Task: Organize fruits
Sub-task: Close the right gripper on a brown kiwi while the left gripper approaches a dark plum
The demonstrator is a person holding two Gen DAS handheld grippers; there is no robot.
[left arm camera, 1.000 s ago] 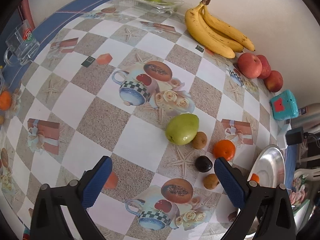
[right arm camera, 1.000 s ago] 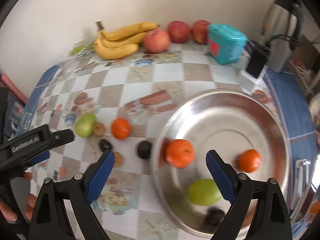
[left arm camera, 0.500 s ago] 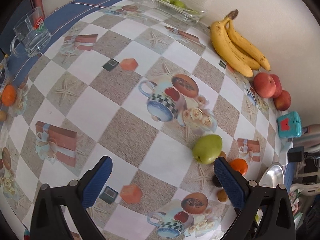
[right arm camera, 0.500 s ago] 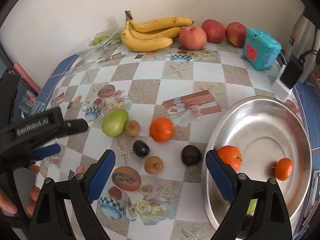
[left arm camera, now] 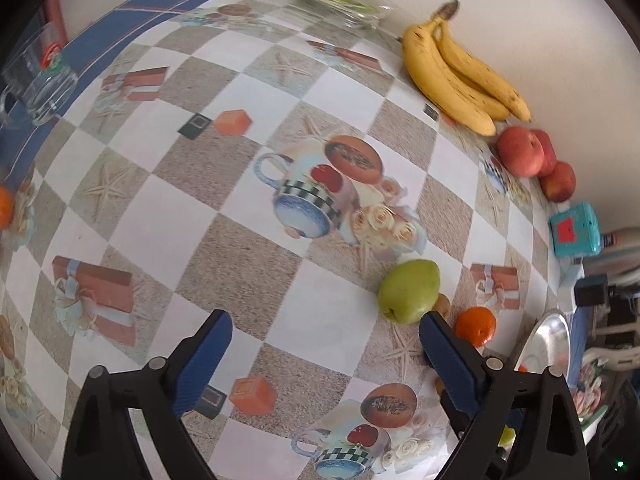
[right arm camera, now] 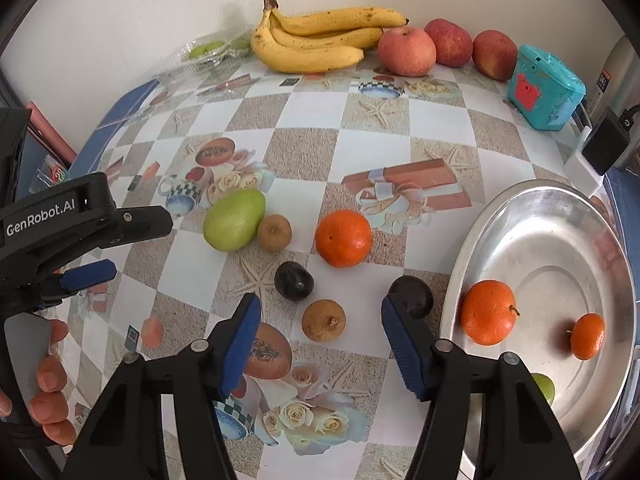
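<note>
Since a second ago the right gripper (right arm camera: 320, 344) has swung off the steel basin (right arm camera: 592, 216) and now hangs over the loose fruit on the counter (right arm camera: 320, 128). Its jaws are closing, with a small brown fruit (right arm camera: 323, 320) lying on the counter below the gap and nothing pinched yet. The left gripper (left arm camera: 324, 344) is also closing slightly but remains spread wide over bare counter, and the view from it has slid so the green pear (left arm camera: 409, 291) now sits just off its right finger.

The pear is smooth and yellowish green, lying on its side, long axis diagonal, fat end toward the lower left in the right wrist view. A second small brown fruit (right arm camera: 274, 233) touches it.

Counts from the right wrist view:
- Loose on the counter: one pear, two brown fruits, one orange (right arm camera: 343, 238), two dark plums (right arm camera: 293, 281).
- In the basin: two oranges, a big one (right arm camera: 488, 312) and a small one (right arm camera: 587, 336), plus a green fruit (right arm camera: 545, 386) mostly hidden behind the gripper.
- Along the wall: one bunch of bananas (right arm camera: 316, 40), stems pointing up left, and three red apples (right arm camera: 406, 51).

A person's hand (right arm camera: 48, 380) holds the left gripper's handle.
</note>
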